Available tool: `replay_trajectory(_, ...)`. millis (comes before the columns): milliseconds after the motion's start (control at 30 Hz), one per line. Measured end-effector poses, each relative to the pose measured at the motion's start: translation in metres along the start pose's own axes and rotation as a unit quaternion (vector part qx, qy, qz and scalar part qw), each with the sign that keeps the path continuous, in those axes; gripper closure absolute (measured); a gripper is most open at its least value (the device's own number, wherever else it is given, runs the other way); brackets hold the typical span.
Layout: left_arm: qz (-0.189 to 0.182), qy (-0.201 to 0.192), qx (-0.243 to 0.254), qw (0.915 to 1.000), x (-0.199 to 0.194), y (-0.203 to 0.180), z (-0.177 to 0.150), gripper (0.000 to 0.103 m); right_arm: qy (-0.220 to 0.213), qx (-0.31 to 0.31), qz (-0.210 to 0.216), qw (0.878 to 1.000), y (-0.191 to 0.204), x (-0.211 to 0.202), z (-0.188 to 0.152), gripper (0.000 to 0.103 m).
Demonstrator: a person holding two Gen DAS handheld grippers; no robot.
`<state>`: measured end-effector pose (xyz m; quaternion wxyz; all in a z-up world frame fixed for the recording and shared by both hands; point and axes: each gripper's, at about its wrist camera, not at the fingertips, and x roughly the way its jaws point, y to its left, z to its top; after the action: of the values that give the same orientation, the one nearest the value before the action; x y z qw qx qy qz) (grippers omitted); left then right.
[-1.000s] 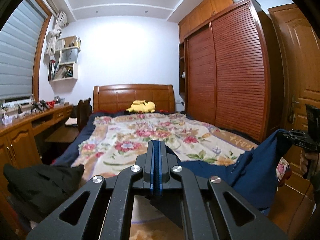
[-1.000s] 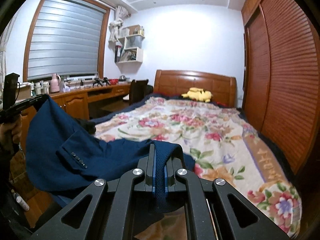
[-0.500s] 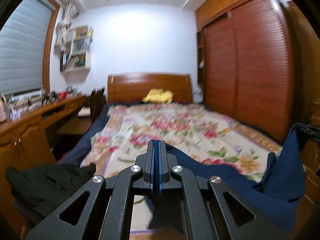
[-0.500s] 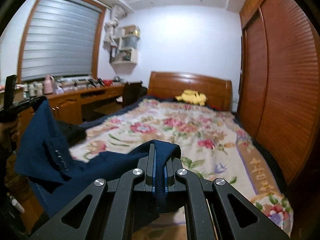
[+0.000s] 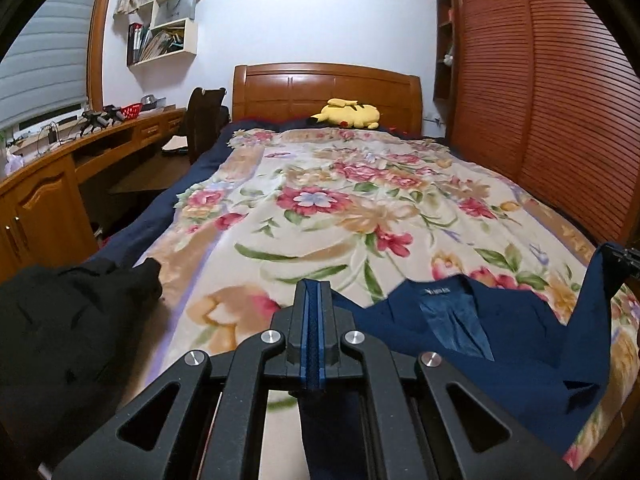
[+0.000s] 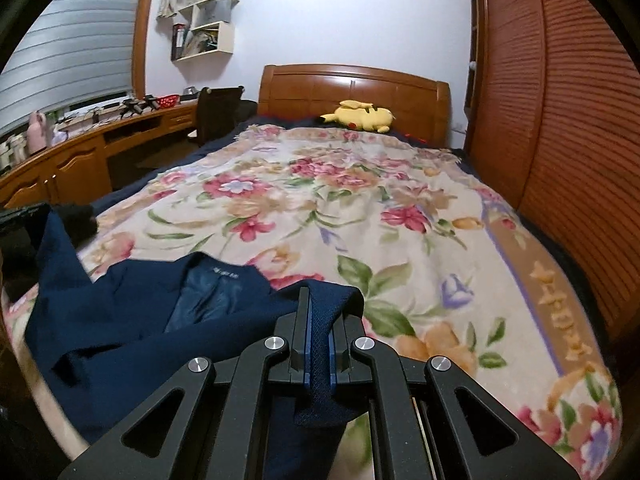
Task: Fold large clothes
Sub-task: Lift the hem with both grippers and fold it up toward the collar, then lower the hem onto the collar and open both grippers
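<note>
A navy blue suit jacket (image 5: pixel 480 340) lies spread over the foot of the bed, lining and collar label up; it also shows in the right wrist view (image 6: pixel 132 328). My left gripper (image 5: pixel 314 300) is shut on one edge of the jacket, low over the floral blanket (image 5: pixel 328 208). My right gripper (image 6: pixel 318 304) is shut on the other edge, with cloth bunched between its fingers. Each gripper shows at the far edge of the other's view, the jacket stretched between them.
A black garment (image 5: pixel 60 332) lies heaped at the bed's left corner. A yellow plush toy (image 5: pixel 348 114) sits by the headboard. A wooden desk (image 5: pixel 48 184) and chair run along the left. A slatted wardrobe (image 5: pixel 560 100) stands close on the right.
Both grippers have come down and forward over the bed. The jacket, hanging stretched in the air before, now lies on the blanket with its collar spread out.
</note>
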<state>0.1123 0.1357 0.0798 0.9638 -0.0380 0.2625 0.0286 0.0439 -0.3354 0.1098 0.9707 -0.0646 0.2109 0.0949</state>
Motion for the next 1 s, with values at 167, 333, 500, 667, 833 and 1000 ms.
replay_trajectory(167,0.005,-0.009,-0.004,0.9999,0.028,0.003,0.024,0.099,-0.006,0.005,-0.017,1.0,-0.006,0.046,0.025,0.098)
replay_trajectory(333,0.025,0.0,0.015,0.9996,0.064,-0.005,0.033,0.099,0.011,0.0,-0.039,0.999,-0.003,0.101,0.03,0.098)
replay_trajectory(500,0.027,0.016,0.02,0.9993,0.09,-0.012,0.029,0.098,0.042,0.007,-0.058,0.997,0.001,0.142,0.023,0.098)
replay_trajectory(667,0.055,0.045,0.045,0.9964,0.088,-0.017,0.012,0.085,0.072,0.002,-0.046,0.996,0.008,0.16,0.018,0.098)
replay_trajectory(833,0.017,0.041,0.035,0.9984,0.053,-0.019,-0.002,0.04,0.08,0.021,-0.027,0.996,-0.002,0.142,0.02,0.091)
replay_trajectory(1000,-0.032,0.029,0.011,0.999,0.019,-0.027,-0.026,0.016,0.048,-0.007,-0.035,0.998,0.004,0.115,0.018,0.032)
